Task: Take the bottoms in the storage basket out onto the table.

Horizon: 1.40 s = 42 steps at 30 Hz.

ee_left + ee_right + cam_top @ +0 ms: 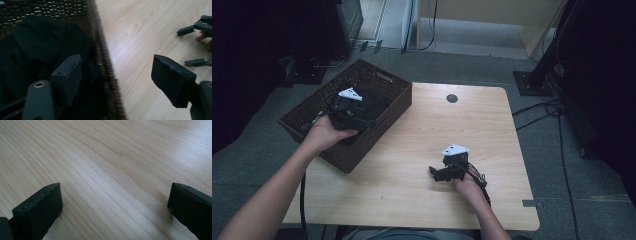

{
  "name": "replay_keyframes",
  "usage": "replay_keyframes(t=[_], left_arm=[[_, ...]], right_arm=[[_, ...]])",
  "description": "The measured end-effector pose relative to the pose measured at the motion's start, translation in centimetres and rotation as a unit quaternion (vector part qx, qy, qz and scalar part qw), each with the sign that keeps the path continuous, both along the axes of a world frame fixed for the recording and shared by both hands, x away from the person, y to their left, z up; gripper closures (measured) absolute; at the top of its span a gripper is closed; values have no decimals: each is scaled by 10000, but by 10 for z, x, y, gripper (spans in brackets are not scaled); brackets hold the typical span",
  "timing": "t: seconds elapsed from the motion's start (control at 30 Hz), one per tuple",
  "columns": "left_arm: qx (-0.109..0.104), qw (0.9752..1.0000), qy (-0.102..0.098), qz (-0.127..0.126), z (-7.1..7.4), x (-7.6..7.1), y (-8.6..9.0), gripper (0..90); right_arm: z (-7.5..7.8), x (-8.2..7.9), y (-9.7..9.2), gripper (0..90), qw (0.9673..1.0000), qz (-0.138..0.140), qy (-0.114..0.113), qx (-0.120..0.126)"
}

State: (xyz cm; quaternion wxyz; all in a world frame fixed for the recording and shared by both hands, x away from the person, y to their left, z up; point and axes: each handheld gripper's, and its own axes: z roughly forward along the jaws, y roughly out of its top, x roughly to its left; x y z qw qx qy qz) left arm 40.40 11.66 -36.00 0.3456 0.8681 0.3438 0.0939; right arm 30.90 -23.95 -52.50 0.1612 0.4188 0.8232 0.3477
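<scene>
A dark brown wicker basket (357,148) stands on the left part of the wooden table (447,127), overhanging its left edge. Black cloth (376,101) lies inside it. My left gripper (362,121) hovers over the basket's near right side and is open. In the left gripper view (117,65) one jaw is above the black cloth (37,50) and the other above the table, with the basket rim (103,57) between them. My right gripper (437,173) rests low over bare wood near the front of the table, open with nothing between its jaws (115,190).
A round dark grommet (452,98) sits in the table near its far edge. Cables (542,112) run over the grey floor to the right, and dark stands and equipment surround the table. The right gripper (200,26) appears far off in the left gripper view.
</scene>
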Motion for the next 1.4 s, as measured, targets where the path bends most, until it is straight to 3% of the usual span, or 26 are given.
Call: replay_keyframes(t=[0.17, 0.2, 0.37, 0.57, 0.73, 0.9, 1.0, 1.1, 1.2, 1.27, 1.33, 1.4], left_arm=[[47, 9996, -2, 288, 2, 25, 20, 244], [50, 9990, 9, 433, 1, 36, 29, 244], [120, 9981, 20, 598, -6, 53, 43, 243], [136, 9970, 157, 746, -27, 73, 54, 231], [150, 9930, 429, 1088, -50, 92, 66, 227], [218, 9901, 499, 1292, -68, 102, 70, 249], [268, 9904, 595, 1219, -77, 105, 69, 352], [462, 9888, 760, 1196, -86, 106, 66, 585], [415, 9892, 771, 1174, -85, 105, 71, 823], [335, 9886, 750, 1259, -79, 106, 79, 857], [444, 9866, 715, 1400, -75, 108, 85, 867], [557, 9838, 553, 1609, -71, 109, 92, 868]], right_arm=[[0, 1, 1, 0, 10000, 34, -7, 2], [0, 2, 1, 0, 10000, 53, -23, -10], [0, 3, 3, 0, 10000, 87, -21, 6], [0, 4, 4, 0, 9999, 114, -22, -5], [0, 4, 4, 0, 9999, 115, -21, -3], [0, 4, 4, 0, 9999, 112, -25, 2], [0, 4, 4, 0, 9999, 112, -25, 3], [0, 4, 4, 0, 9999, 115, -26, 1], [0, 5, 4, 0, 9999, 129, -26, 1], [0, 5, 4, 0, 9999, 132, -24, -2], [0, 5, 4, 0, 9999, 139, -22, 2], [0, 5, 4, 0, 9999, 136, -23, 3]])
